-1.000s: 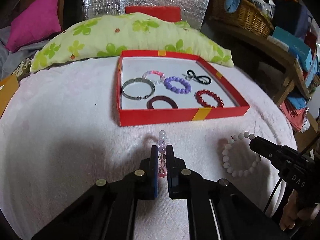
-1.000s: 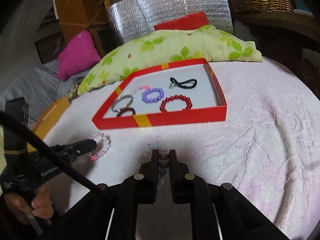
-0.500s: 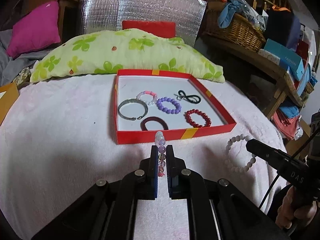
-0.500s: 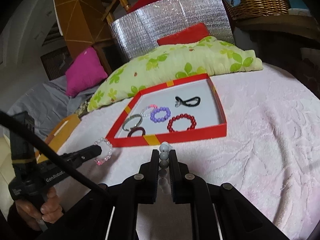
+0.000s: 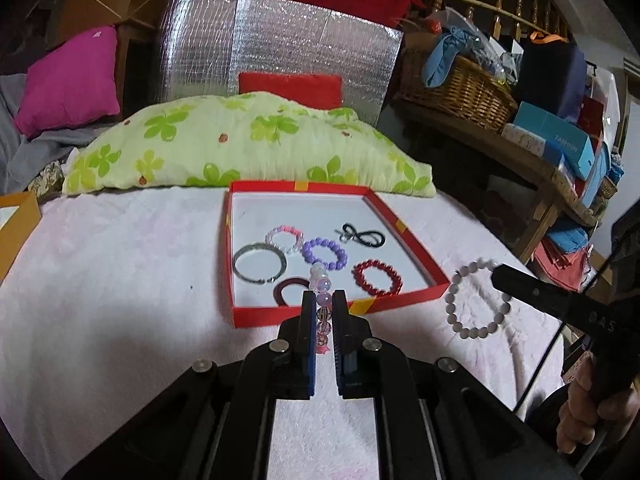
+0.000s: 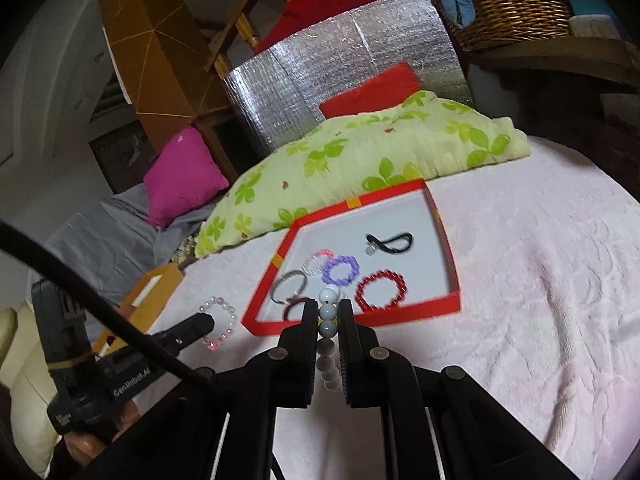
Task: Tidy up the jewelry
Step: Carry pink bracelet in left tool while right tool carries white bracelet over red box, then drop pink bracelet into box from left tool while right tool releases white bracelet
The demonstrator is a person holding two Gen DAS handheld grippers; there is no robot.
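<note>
Holding two bracelets up at once, one per hand, both in front of the red tray (image 5: 256, 316). My left gripper (image 5: 323, 304) is clamped on the pink bracelet (image 5: 322, 300), its clear and pink beads standing up between the pads just short of the tray's near wall. From the right-hand camera that same bracelet hangs as a loop off the left gripper's tip, left of the tray's near corner. My right gripper (image 6: 329, 314) is pinched on the white bracelet (image 6: 329, 312), pale round beads stacked between the pads, again just before the tray's near wall. In the left view it dangles as a full ring to the right of the tray, over the pink cover (image 5: 120, 280). Inside the tray, on its white floor: a grey bangle (image 5: 260, 262) at the left, a dark red ring (image 5: 291, 289) at the near edge, a purple bracelet (image 5: 325, 254) in the middle, a red bracelet (image 5: 377, 278) to the right, a black cord (image 5: 363, 236) toward the far side, and a pink-and-white bracelet (image 5: 283, 239) behind the purple one. A green pillow (image 5: 248, 148) lies just beyond the tray.
</note>
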